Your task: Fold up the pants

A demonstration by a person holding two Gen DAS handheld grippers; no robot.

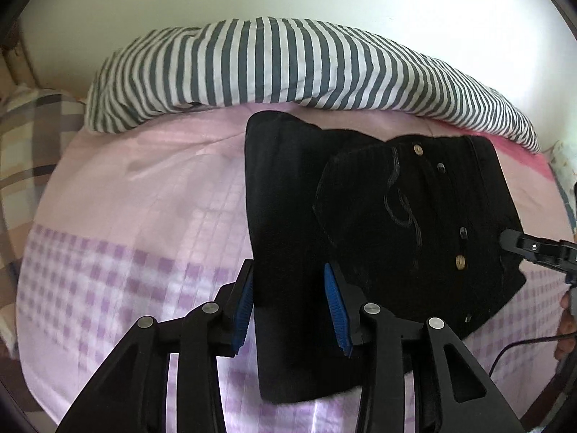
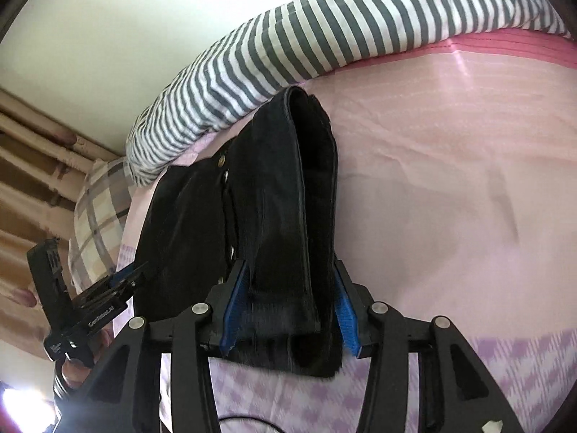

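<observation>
Black pants lie folded on the pink bed sheet, pocket stitching and metal rivets facing up. My left gripper points down over their near left edge, open, blue pads apart with the fabric lying between and under them. In the right wrist view the pants bunch into a thick fold between the blue pads of my right gripper, which stands open around it. The right gripper shows at the pants' right edge in the left wrist view. The left gripper appears at the left in the right wrist view.
A grey-and-white striped duvet is heaped along the far side of the bed against a white wall. A plaid pillow lies at the left. A black cable and a person's hand are at the right edge.
</observation>
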